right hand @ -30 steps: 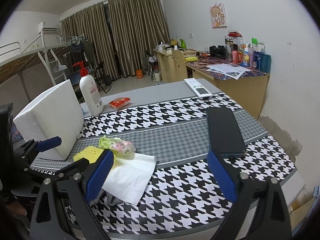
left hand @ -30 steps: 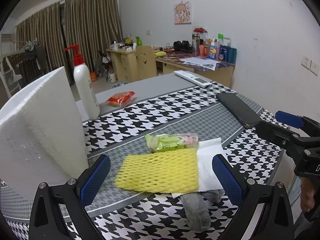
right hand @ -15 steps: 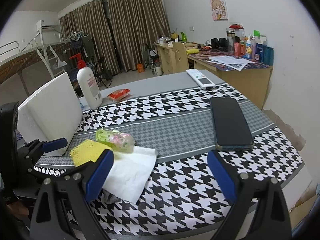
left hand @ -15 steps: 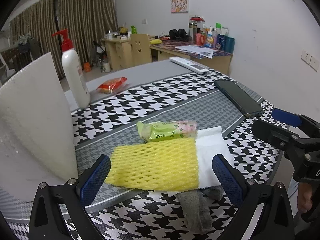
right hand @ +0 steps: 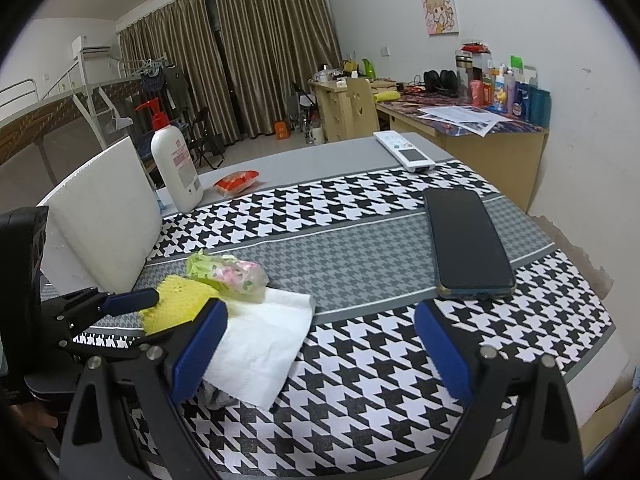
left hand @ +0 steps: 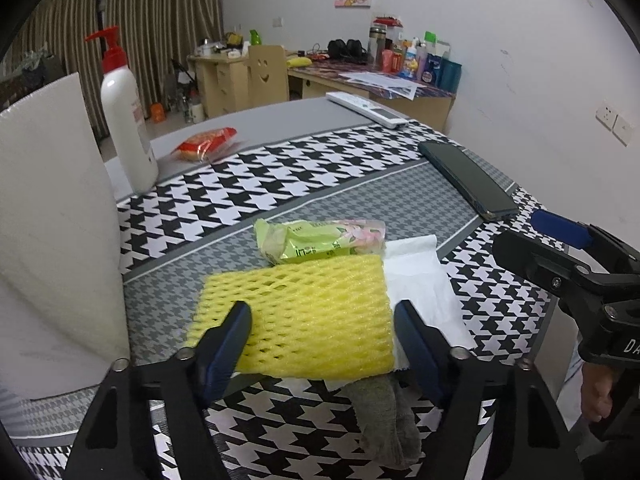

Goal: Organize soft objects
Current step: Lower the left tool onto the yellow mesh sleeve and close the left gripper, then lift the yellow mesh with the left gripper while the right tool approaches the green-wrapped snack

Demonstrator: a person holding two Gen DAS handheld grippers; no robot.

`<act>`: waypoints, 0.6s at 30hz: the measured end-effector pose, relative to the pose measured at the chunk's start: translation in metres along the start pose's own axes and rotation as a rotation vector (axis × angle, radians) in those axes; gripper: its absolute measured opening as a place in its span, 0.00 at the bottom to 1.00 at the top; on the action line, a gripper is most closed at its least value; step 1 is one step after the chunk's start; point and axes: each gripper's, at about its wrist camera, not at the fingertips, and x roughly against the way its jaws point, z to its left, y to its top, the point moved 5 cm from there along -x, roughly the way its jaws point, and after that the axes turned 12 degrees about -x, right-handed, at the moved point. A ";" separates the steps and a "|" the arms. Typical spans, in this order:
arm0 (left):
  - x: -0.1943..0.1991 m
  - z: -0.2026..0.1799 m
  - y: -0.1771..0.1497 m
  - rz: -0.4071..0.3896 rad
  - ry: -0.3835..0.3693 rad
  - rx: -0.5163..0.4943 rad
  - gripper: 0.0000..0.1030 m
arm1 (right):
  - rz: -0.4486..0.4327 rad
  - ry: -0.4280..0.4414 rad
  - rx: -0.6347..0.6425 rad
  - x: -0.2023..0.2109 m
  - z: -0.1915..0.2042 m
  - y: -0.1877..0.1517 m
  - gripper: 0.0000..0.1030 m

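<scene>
A yellow foam net (left hand: 308,312) lies on a white tissue (left hand: 420,280) near the table's front edge, with a grey sock (left hand: 384,416) poking out from under them. A green tissue pack (left hand: 320,240) lies just behind the net. My left gripper (left hand: 322,344) is open, its two blue pads straddling the net's near edge. My right gripper (right hand: 320,348) is open and empty above the cloth, to the right of the pile. In the right wrist view the net (right hand: 176,300), tissue (right hand: 260,344) and pack (right hand: 228,274) show at lower left, beside my left gripper's fingers (right hand: 128,302).
A white foam block (left hand: 52,240) stands at the left. A pump bottle (left hand: 124,116), a red snack packet (left hand: 206,142), a white remote (left hand: 366,108) and a black phone (left hand: 466,176) lie farther back and right. The table edge (right hand: 592,364) is close on the right.
My left gripper has moved forward and down to the yellow net, and its jaws have narrowed around the net's near edge. My right gripper has barely moved.
</scene>
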 end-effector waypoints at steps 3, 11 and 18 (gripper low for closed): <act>-0.003 -0.002 -0.002 0.014 -0.020 -0.001 0.58 | 0.003 0.000 0.001 -0.002 0.000 0.000 0.94; -0.003 -0.001 -0.002 0.015 -0.079 0.026 0.36 | 0.012 -0.001 -0.008 -0.007 -0.001 -0.002 0.94; 0.008 0.001 0.001 -0.017 -0.107 0.039 0.14 | 0.014 0.002 -0.003 -0.008 0.001 -0.002 0.94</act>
